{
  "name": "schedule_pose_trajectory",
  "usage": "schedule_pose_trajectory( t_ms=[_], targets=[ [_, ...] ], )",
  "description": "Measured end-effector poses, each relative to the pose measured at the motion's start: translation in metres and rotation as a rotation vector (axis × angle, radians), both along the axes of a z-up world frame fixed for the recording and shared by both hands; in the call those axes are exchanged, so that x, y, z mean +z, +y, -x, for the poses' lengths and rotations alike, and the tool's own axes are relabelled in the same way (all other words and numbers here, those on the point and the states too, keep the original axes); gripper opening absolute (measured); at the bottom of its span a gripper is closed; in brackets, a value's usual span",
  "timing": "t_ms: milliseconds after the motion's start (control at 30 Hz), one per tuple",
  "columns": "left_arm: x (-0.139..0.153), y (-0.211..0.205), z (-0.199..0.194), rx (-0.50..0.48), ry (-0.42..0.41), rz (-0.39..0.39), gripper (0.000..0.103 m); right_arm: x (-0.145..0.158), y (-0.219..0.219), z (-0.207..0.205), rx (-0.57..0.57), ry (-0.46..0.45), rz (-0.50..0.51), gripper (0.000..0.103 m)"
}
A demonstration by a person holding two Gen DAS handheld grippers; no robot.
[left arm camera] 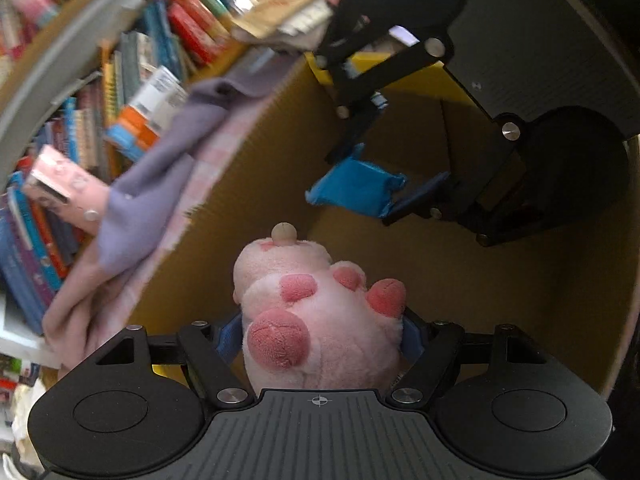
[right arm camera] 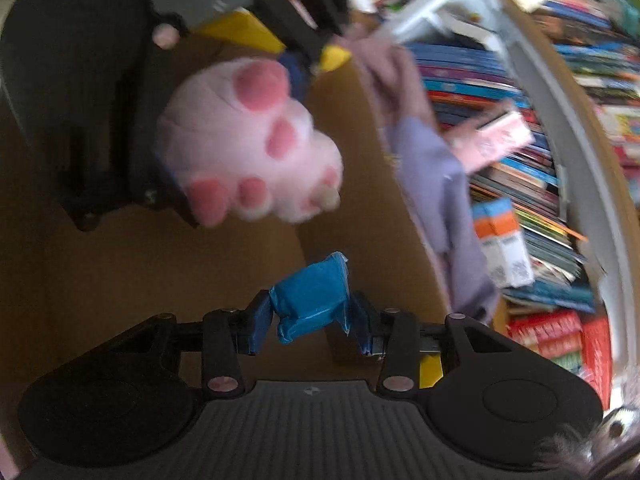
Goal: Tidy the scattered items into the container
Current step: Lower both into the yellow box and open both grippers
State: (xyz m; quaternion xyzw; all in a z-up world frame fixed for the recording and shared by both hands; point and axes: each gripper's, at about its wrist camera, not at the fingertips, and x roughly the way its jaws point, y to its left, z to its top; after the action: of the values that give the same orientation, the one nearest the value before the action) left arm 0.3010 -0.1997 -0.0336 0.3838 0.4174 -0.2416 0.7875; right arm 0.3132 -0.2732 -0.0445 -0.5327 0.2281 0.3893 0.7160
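Note:
My left gripper (left arm camera: 320,336) is shut on a pink plush paw (left arm camera: 316,316) with darker pink pads, held over the open cardboard box (left arm camera: 460,280). The paw also shows in the right wrist view (right arm camera: 248,140), with the left gripper behind it. My right gripper (right arm camera: 308,320) is shut on a blue crumpled packet (right arm camera: 312,296), also over the box interior (right arm camera: 120,272). In the left wrist view the right gripper (left arm camera: 380,176) holds the same blue packet (left arm camera: 356,188) above the box floor.
A lilac and pink cloth (left arm camera: 160,200) hangs over the box's side wall; it also shows in the right wrist view (right arm camera: 432,184). Beyond it lie piles of books (left arm camera: 132,80) and a pink box (left arm camera: 60,184). Yellow box flaps (left arm camera: 412,76) stand at the far side.

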Motion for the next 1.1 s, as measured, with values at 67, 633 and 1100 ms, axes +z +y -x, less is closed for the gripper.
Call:
schedule_pose_trajectory(
  t_ms=[67, 633, 1100],
  targets=[
    [-0.005, -0.001, -0.002, -0.004, 0.010, -0.017, 0.078, -0.005, 0.001, -0.004, 0.015, 0.020, 0.027, 0.039],
    [-0.006, -0.001, -0.018, 0.037, -0.021, -0.016, 0.088, 0.004, 0.004, -0.013, 0.017, 0.051, -0.033, 0.064],
    [0.034, 0.008, 0.014, 0.080, -0.146, 0.087, 0.088, 0.040, -0.009, 0.008, -0.059, 0.023, -0.196, 0.072]
  ],
)
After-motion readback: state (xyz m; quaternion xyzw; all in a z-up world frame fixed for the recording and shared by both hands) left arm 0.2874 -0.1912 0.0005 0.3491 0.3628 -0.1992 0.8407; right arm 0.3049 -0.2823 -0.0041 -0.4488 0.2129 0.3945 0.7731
